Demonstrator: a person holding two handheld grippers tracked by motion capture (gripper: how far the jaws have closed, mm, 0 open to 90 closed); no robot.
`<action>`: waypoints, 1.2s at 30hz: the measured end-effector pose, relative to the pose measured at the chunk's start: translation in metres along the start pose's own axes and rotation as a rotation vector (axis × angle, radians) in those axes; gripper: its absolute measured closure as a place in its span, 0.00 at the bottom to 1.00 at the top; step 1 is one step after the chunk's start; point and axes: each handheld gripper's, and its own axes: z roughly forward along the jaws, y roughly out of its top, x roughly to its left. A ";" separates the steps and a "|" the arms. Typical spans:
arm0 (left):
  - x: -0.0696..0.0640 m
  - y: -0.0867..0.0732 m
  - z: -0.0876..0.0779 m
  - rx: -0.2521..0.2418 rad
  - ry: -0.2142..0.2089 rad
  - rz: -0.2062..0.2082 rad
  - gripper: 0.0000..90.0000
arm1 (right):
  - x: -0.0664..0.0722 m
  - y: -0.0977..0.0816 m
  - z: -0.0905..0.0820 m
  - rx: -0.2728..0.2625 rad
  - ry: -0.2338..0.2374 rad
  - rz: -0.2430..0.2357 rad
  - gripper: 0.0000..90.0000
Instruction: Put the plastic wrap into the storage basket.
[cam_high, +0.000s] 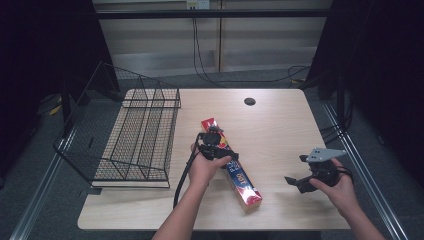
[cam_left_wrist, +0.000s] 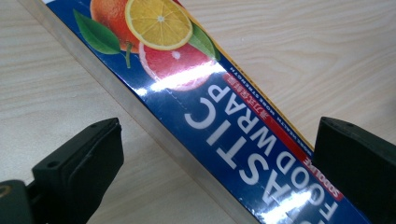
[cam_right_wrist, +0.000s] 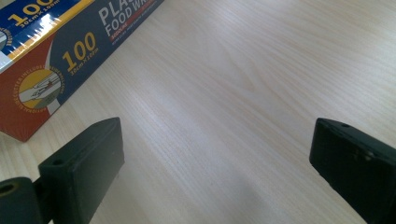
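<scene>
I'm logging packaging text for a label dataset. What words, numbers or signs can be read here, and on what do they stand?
"PLASTIC FOOD WRAP", partly cut off, white letters on the blue face of the food wrap box.
"100", yellow, on the box's end, and once more on its top face.
The red strip beside the title, the small print under "100" and the round emblem's ring text are too small to read.
No other text on the table.

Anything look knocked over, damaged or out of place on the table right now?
Nothing stands out. The plastic wrap box lies flat and looks intact, diagonal on the table; the wire basket stands upright at the table's left. The left gripper straddles the box, jaws open.
</scene>
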 end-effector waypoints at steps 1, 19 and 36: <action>0.000 0.000 0.003 0.000 0.005 -0.017 0.02 | 0.000 0.000 0.000 -0.001 -0.004 0.000 0.03; -0.006 0.001 0.018 0.027 -0.007 -0.034 0.00 | -0.001 -0.001 -0.001 -0.013 -0.011 0.010 0.03; 0.007 0.001 0.002 0.125 -0.030 -0.082 0.19 | -0.001 -0.002 -0.002 -0.018 -0.023 0.007 0.03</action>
